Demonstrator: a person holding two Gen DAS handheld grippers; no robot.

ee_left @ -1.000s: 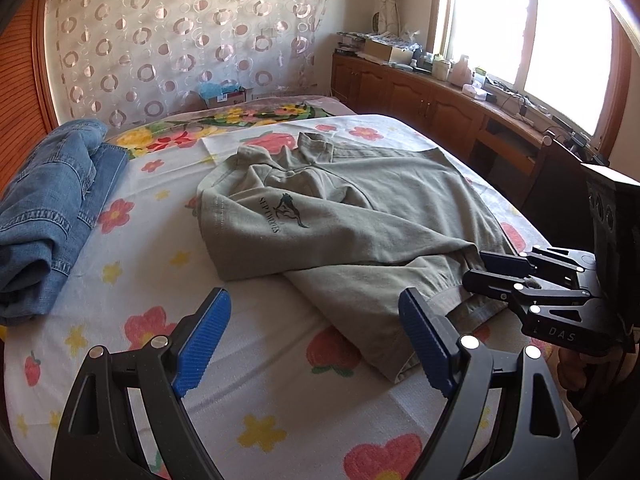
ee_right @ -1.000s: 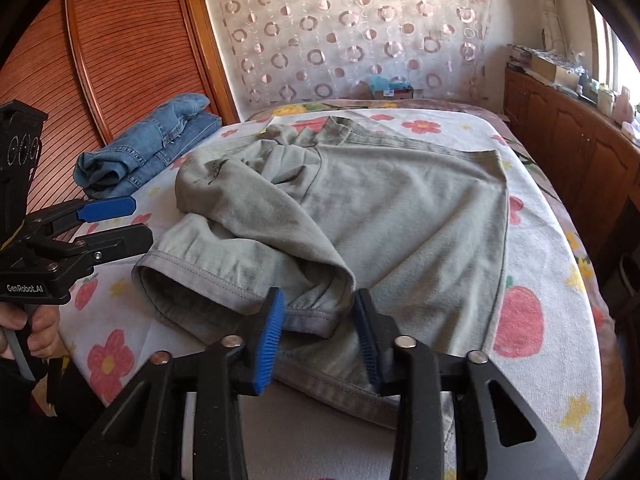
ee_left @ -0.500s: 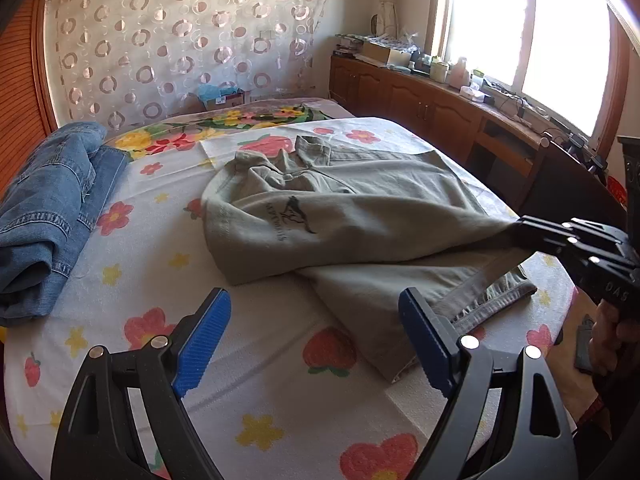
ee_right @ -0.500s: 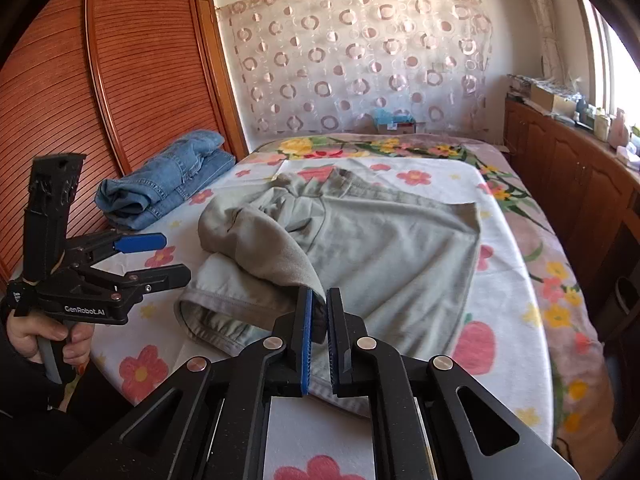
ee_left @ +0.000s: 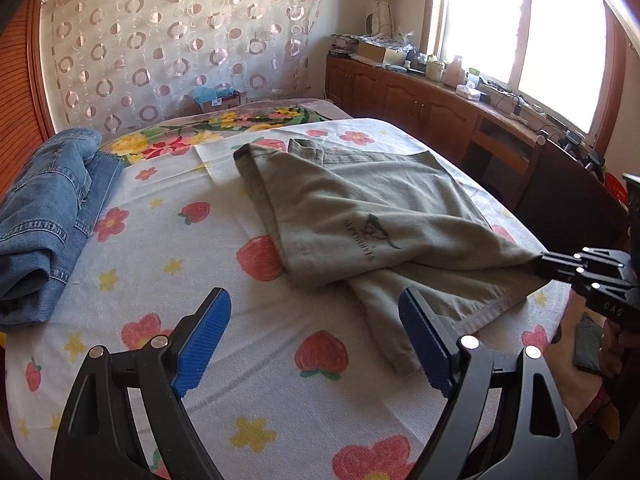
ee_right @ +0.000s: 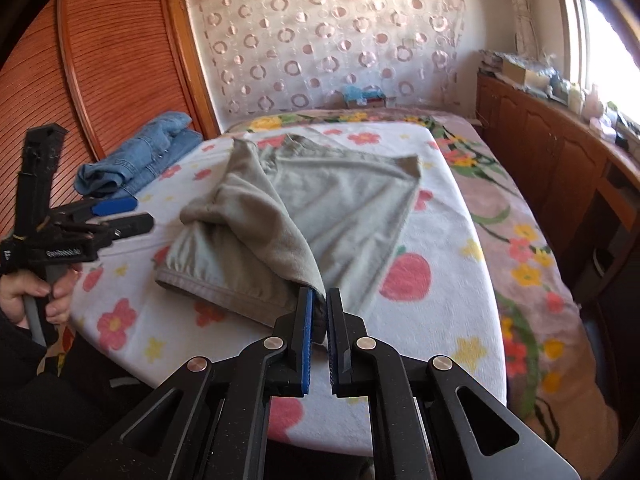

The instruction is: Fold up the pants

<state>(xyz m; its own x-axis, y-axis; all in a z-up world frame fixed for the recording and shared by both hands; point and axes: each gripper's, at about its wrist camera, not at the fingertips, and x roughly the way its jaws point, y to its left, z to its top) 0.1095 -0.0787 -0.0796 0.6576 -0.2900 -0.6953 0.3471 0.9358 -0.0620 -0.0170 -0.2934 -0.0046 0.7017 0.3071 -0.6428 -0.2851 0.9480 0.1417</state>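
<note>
Grey-green pants (ee_left: 360, 208) lie on the flowered bed sheet (ee_left: 180, 264), one part pulled up and stretched toward the bed's near right edge. My right gripper (ee_right: 318, 294) is shut on a corner of the pants (ee_right: 344, 208), and the cloth bunches between its blue pads. In the left wrist view the right gripper (ee_left: 548, 266) holds that corner taut, slightly above the sheet. My left gripper (ee_left: 313, 300) hovers open over the sheet in front of the pants, with nothing between its fingers. The left gripper (ee_right: 138, 214) also shows in the right wrist view, held by a hand.
Folded blue jeans (ee_left: 44, 208) lie at the bed's left side, by the wooden wardrobe (ee_right: 120, 60). A low wooden cabinet (ee_left: 420, 104) with clutter on top runs under the window at the right. A patterned curtain hangs behind the bed.
My right gripper shut on the pants' cloth, then drew it right and slightly up, stretching the folded part out. The left gripper has stayed where it was, open.
</note>
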